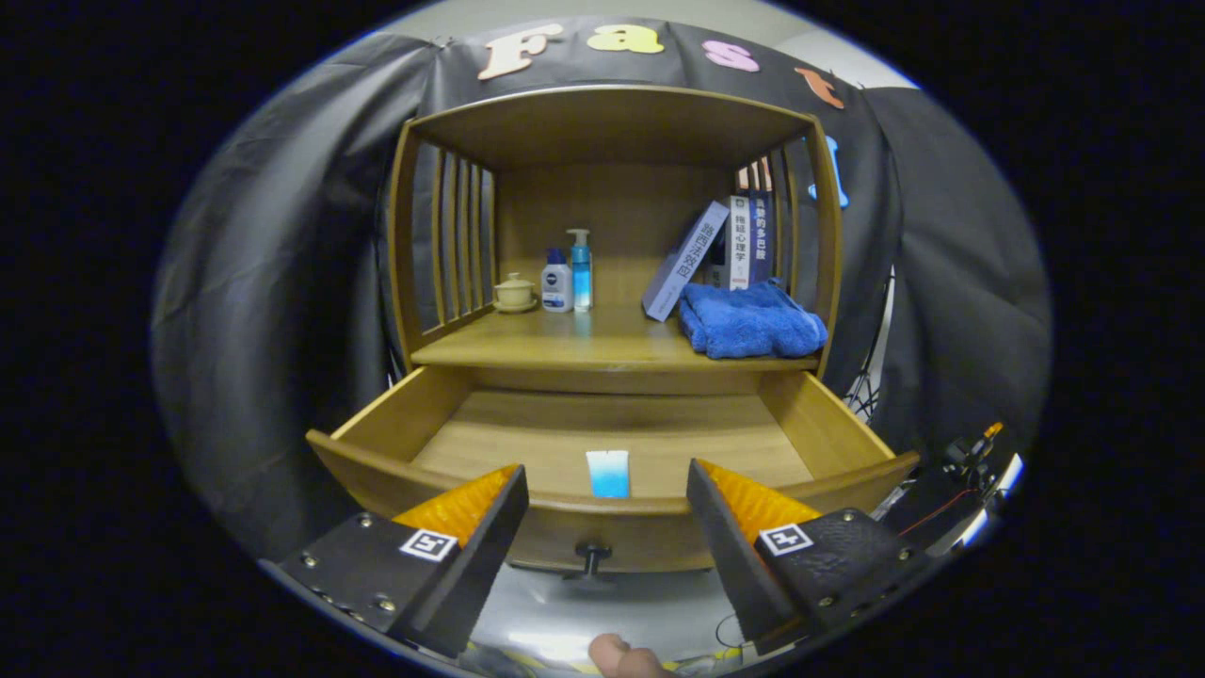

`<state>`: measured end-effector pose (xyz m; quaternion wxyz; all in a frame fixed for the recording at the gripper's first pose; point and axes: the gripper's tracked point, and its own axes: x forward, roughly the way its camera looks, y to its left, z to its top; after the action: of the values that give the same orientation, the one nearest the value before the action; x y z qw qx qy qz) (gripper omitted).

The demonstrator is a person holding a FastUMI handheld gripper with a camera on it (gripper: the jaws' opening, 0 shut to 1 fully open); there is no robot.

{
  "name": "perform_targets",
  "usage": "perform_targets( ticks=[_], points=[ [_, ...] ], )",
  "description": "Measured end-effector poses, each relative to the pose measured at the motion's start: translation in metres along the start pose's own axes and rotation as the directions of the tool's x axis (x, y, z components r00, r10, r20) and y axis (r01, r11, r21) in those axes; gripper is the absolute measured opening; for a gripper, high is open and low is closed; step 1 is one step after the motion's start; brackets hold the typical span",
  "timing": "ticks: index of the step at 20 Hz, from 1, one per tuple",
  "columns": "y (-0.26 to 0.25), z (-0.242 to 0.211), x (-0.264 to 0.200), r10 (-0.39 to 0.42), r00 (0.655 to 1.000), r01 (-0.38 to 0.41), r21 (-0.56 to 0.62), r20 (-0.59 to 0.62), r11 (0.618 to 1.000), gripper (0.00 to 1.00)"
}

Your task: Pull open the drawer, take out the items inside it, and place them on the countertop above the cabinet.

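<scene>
The wooden drawer (pixel 819 428) of the cabinet stands pulled out toward me. A small tube with a white top and blue bottom (pixel 608 473) lies on the drawer floor, close behind the front panel. The drawer's dark knob (pixel 592 557) sticks out of that panel, below the tube. My gripper (pixel 607 490) is open, its fingers spread wide on either side of the tube and just short of the front panel. Nothing is held between them. The countertop (pixel 602 344) above the drawer is a wooden shelf.
On the countertop stand a lidded cup (pixel 514 292), a white bottle (pixel 556 282) and a blue pump bottle (pixel 581 270) at the left, with leaning books (pixel 701 254) and a folded blue towel (pixel 748 320) at the right. Slatted sides close the shelf. A fingertip (pixel 617 656) shows below.
</scene>
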<state>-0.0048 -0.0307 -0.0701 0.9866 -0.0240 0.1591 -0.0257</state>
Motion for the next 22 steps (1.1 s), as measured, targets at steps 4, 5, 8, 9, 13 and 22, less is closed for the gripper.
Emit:
perform_targets(
  ticks=[4,5,8,9,13,22],
  points=[
    [-0.019,-0.004,0.052,0.005,0.982,-0.008,-0.013,-0.187,1.000,1.00],
    [-0.024,-0.007,0.068,0.002,0.973,-0.006,-0.017,-0.232,1.000,1.00],
    [-0.024,-0.021,0.098,0.014,0.931,-0.015,-0.001,-0.365,1.000,1.00],
    [-0.023,-0.024,0.103,0.024,0.913,-0.024,0.004,-0.408,1.000,1.00],
    [-0.018,-0.049,0.125,0.014,0.846,-0.014,0.003,-0.534,1.000,1.00],
    [0.005,-0.098,0.138,0.080,0.640,0.044,0.140,-0.764,0.989,0.57]
  ],
)
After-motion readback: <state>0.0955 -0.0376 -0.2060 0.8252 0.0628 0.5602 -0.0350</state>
